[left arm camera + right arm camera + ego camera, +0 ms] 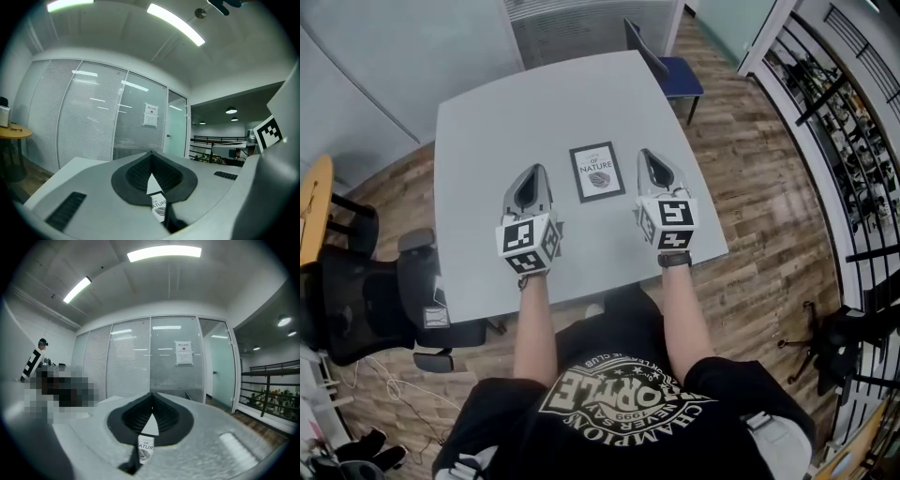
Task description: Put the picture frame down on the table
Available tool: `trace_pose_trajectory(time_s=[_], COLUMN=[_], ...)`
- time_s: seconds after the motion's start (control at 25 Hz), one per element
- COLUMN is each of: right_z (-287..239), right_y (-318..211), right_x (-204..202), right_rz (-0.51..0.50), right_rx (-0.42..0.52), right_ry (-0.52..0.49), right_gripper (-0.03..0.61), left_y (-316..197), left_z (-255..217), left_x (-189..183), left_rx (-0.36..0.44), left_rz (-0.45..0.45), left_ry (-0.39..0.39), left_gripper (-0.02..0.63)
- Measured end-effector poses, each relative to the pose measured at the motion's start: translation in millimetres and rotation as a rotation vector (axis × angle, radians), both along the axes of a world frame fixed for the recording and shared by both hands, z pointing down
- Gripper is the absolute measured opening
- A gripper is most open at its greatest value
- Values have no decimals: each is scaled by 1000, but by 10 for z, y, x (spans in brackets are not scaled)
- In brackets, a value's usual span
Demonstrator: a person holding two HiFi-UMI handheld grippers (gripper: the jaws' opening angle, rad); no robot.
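The picture frame (pixel 597 172), black-edged with a white print reading "NATURE", lies flat on the grey table (pixel 506 112) between my two grippers. My left gripper (pixel 533 172) hovers just left of it, jaws shut with nothing in them. Just right of the frame, my right gripper (pixel 646 155) is likewise shut and holds nothing. In the left gripper view a strip of the frame (pixel 158 205) shows through the slit below the closed tips of the left gripper (pixel 151 152). The right gripper view shows the frame (pixel 146 448) the same way under the right gripper (pixel 152 393).
A blue chair (pixel 677 73) stands at the table's far right corner. A black office chair (pixel 366 295) and a round wooden table (pixel 315 211) are on the left. A dark railing (pixel 844 122) runs along the right. Glass walls with blinds close the far side.
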State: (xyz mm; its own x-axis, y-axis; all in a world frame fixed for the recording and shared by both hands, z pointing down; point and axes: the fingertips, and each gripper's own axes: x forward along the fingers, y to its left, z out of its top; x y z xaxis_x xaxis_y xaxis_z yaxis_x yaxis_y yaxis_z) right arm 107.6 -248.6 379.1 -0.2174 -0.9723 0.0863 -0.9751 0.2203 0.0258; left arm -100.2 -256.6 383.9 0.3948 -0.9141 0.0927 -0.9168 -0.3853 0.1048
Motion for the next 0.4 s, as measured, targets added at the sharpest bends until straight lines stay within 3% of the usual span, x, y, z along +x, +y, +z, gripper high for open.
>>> trace_pose_trajectory(time_s=[0.4], right_z=[394], right_y=[-513], right_x=[22], right_rz=[-18], right_rx=[-65], right_ry=[12], right_gripper=[-2], left_y=[-489], left_z=[385], left_x=[101], left_rx=[-70], left_rz=[14], left_ry=[16], left_gripper=[5])
